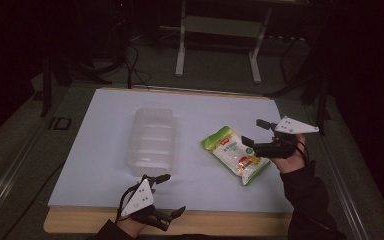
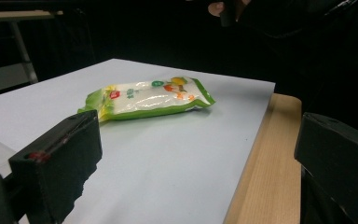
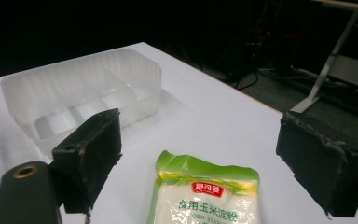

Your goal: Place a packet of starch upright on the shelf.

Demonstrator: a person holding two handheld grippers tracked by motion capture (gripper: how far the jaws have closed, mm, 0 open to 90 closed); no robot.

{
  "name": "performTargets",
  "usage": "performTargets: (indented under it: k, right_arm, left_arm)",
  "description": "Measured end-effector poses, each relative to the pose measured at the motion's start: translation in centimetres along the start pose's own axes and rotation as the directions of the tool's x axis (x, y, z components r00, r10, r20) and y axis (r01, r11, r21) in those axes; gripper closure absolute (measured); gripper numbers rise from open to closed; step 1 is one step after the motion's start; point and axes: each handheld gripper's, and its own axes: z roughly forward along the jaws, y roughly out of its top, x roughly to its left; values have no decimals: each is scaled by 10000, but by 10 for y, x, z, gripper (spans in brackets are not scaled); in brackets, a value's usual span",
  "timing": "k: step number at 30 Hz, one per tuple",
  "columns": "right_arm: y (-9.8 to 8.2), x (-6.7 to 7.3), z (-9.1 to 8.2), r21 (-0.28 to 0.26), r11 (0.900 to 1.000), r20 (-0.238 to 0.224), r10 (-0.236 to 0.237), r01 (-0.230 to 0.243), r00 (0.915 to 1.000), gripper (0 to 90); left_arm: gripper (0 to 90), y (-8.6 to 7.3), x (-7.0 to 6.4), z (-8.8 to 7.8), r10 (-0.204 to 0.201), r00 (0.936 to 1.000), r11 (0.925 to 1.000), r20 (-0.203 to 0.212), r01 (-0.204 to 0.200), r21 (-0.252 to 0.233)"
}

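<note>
Lying flat between the wide-spread jaws of the right gripper (image 1: 252,132), the corn starch packet (image 1: 236,154) is not clamped. Left gripper (image 1: 167,194) jaws also stand wide, well short of the packet, gripping nothing.

Showing as glossy, crinkled plastic film: corn starch bag (image 3: 205,196), green-edged, catching highlights. Appearing as clear, ribbed, thin moulded plastic: tray (image 1: 151,140). Reading as matt white paper sheet (image 1: 215,107) lying over bare light wood table (image 2: 265,186). Looking matt black, rough-edged at the pads: right gripper (image 3: 200,158); left gripper (image 2: 191,163) alike.
</note>
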Motion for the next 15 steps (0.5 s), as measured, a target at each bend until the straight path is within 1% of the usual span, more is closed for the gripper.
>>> performTargets:
  k: [2,3,4,5,6,7,8,12,15]
  right_arm:
    - [-1,-3,5,77,10000,42,9,-10,10000,143]
    - [-1,-5,7,166,9998,-71,79,-78,9999,144]
    - [-2,-7,10,190,9998,21,39,-40,10000,144]
    - [-2,-8,11,193,9998,15,21,-22,10000,146]
    - [-3,-9,15,314,9995,-78,56,-54,10000,149]
    - [-3,-11,17,341,9994,-68,48,-46,10000,150]
    - [-4,-12,20,382,9992,-155,87,-81,9998,150]
    - [-7,-18,30,525,9985,-195,134,-123,9997,150]
    - [-10,-22,38,696,9974,-314,226,-204,9993,150]
  left_arm:
    - [11,0,0,0,4,10000,10000,-4,-4,20]
    - [10,0,0,0,2,10000,10000,-5,-2,24]
    - [11,0,0,0,-10,10000,10000,-9,10,21]
    - [11,0,0,0,-20,10000,10000,1,20,26]
    - [11,0,0,0,-17,10000,10000,7,17,29]
    - [11,0,0,0,-22,10000,10000,24,22,29]
    - [10,0,0,0,-9,10000,10000,30,9,34]
    - [11,-1,-1,1,118,9999,9999,-48,-117,83]
    - [10,-1,0,1,101,9999,9999,-108,-100,65]
